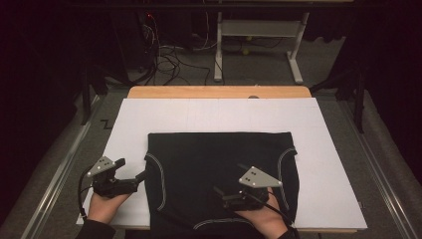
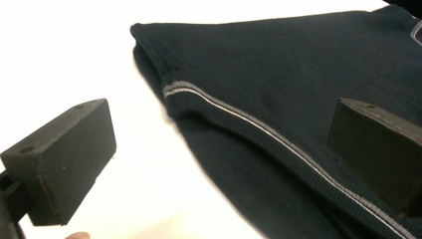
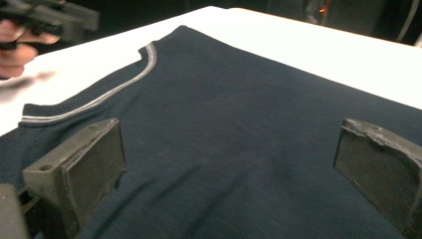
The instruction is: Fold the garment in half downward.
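Hovering over dark garment (image 1: 219, 169), both hand-held grippers open

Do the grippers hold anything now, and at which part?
Nothing is held. The left gripper is open at the garment's trimmed left edge; the right gripper is open above the cloth.

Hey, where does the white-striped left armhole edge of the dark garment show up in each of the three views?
High view: striped armhole edge curves down the garment's left side, beside the left gripper.
Left gripper view: it runs diagonally from centre to lower right, between the open jaws.
Right gripper view: upper left, above the left jaw.
Shared landmark: the white sheet under the garment.
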`<state>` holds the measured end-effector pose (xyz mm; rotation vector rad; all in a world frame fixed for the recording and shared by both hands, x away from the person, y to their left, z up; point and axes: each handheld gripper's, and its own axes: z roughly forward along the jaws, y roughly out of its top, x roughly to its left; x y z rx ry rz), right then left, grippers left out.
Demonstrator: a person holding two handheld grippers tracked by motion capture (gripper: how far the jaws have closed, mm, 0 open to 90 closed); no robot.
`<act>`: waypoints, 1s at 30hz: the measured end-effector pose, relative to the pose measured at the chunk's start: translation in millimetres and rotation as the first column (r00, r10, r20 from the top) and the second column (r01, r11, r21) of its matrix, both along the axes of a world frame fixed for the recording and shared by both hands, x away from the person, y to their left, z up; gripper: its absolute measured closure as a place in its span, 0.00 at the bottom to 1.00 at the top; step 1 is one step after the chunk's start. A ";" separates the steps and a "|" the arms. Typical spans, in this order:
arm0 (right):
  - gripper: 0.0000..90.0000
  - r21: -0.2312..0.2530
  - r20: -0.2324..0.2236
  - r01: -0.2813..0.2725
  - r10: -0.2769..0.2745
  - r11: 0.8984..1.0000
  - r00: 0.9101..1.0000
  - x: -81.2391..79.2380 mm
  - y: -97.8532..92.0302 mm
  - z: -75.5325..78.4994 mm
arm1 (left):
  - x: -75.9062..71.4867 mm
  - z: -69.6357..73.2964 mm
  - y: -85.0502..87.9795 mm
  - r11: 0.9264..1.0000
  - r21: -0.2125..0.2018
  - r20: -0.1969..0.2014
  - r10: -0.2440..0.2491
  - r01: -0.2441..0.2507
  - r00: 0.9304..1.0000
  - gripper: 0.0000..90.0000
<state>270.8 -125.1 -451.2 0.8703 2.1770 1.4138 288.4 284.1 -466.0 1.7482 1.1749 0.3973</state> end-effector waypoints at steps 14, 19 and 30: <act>0.00 0.001 -0.004 -0.102 0.102 0.995 0.995 -2.3 58.4 -0.4 | 15.3 18.9 -13.1 0.999 0.024 0.034 -0.044 0.043 0.998 0.00; 0.00 -0.005 0.006 -0.132 0.132 0.991 0.991 -5.8 73.7 4.4 | 25.7 31.1 -17.3 0.999 0.024 0.038 -0.049 0.048 0.998 0.00; 0.00 -0.014 0.008 -0.193 0.193 0.981 0.981 -13.9 95.3 8.3 | 41.4 64.9 -32.4 0.997 0.044 0.061 -0.069 0.066 0.996 0.00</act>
